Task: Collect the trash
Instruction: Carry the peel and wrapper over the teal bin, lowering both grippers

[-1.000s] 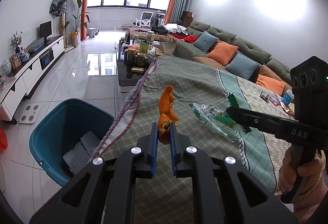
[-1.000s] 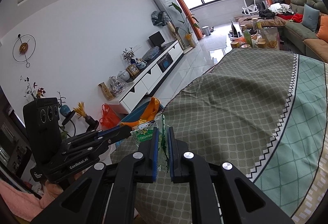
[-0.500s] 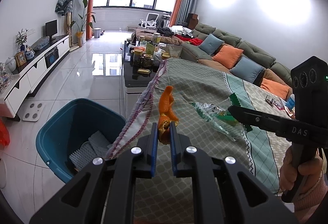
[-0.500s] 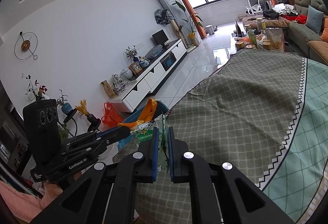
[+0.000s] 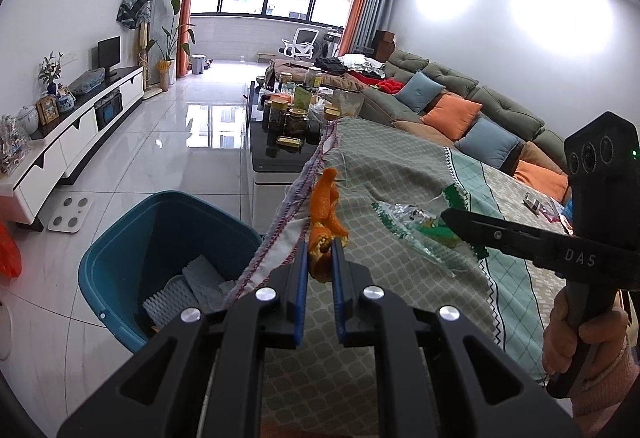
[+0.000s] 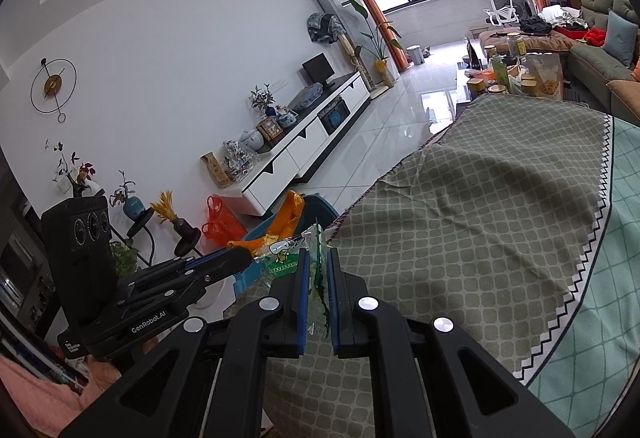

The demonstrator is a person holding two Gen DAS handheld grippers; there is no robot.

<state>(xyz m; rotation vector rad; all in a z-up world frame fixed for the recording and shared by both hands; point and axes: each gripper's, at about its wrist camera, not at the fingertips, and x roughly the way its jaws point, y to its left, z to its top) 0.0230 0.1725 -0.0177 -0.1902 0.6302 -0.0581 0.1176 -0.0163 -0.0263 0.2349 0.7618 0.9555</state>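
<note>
Orange peel (image 5: 325, 214), curled and ragged, clamped in left gripper (image 5: 320, 258); right gripper (image 6: 316, 278) clamps crinkled clear-green wrapper (image 6: 316, 270).

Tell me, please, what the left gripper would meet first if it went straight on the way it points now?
Probably the patterned tablecloth near its edge, just past the orange peel that the left gripper holds; depth is uncertain.

Orange peel (image 5: 325, 215), curled and ragged, stands upright, lower end pinched in the left claw (image 5: 320, 258), above the cloth edge. Clear crinkled plastic wrapper (image 5: 416, 228) with green print, clamped in the right claw (image 6: 316, 278). Teal bin (image 5: 120, 254) on the floor, open, crumpled grey-white paper inside.
</note>
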